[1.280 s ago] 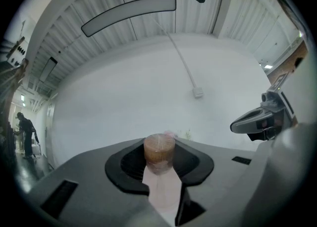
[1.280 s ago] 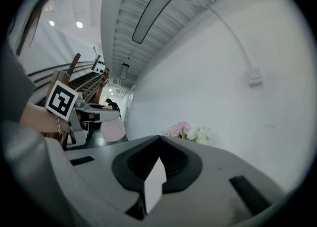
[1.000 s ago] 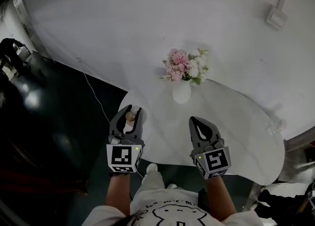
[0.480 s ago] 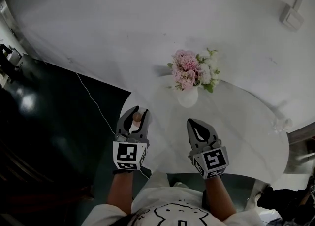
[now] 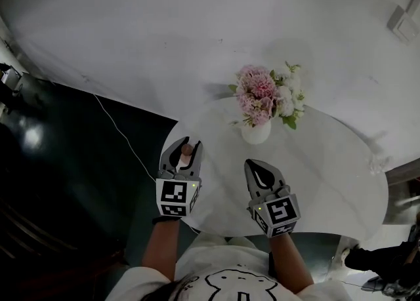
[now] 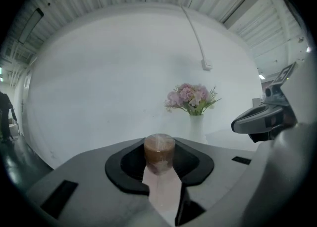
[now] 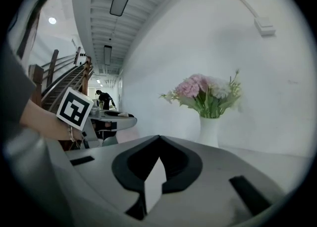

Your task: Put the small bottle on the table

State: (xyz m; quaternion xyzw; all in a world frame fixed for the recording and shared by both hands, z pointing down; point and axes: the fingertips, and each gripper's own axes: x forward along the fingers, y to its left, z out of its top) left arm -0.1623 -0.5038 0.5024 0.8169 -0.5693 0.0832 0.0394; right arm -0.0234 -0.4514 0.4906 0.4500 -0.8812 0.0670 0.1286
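- Your left claw (image 5: 188,143) is grey, its marker cube black-and-white squares.
- The small bottle (image 6: 159,151) shows a brown top.
- Flowers (image 5: 266,94), upper right of centre: pink and white; vase (image 5: 256,132) and worktop (image 5: 328,181) white.

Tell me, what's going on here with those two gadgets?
A person at a white table holds a tool in each hand. The left tool grips a small brown-capped bottle near the table's left edge, not yet set down. The right tool is shut and empty. A vase of flowers stands further back.
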